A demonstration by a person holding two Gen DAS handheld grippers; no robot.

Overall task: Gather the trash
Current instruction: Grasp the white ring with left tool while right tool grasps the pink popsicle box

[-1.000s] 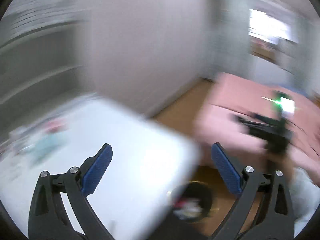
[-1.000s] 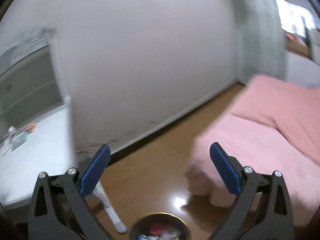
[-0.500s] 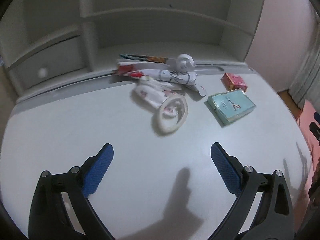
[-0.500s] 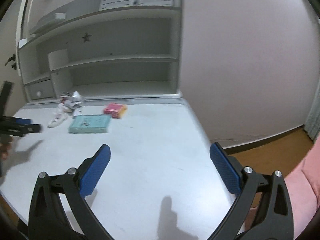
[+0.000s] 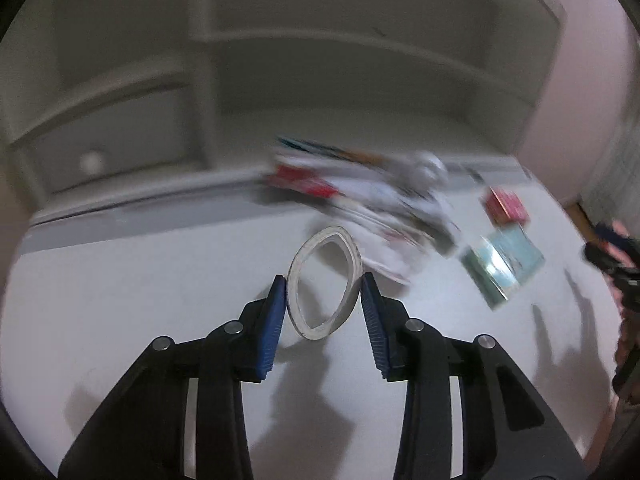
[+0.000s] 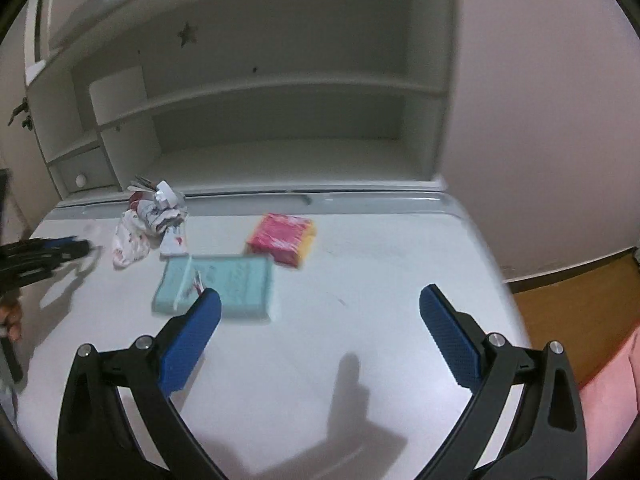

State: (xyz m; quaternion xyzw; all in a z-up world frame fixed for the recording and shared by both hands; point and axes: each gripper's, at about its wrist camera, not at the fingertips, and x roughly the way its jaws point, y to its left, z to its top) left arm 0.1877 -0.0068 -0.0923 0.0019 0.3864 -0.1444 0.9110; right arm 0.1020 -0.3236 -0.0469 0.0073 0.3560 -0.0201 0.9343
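The left hand-held gripper [image 5: 323, 294] is closing its blue pads on a white, squashed-oval tape ring [image 5: 325, 280], which stands on edge between them above the white counter [image 5: 120, 300]. Just beyond it lies a pile of crumpled printed wrappers [image 5: 380, 200]. The right hand-held gripper [image 6: 320, 308] hangs spread wide, gripping nothing, with a flat teal packet [image 6: 236, 280] and a red packet [image 6: 282, 236] ahead.

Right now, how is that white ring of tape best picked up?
Across its outer rim, from the desk's near side. The white tape ring stands tilted between the left gripper pads, which are closing on opposite walls and squeezing it oval, so a gentle grip seems wise.
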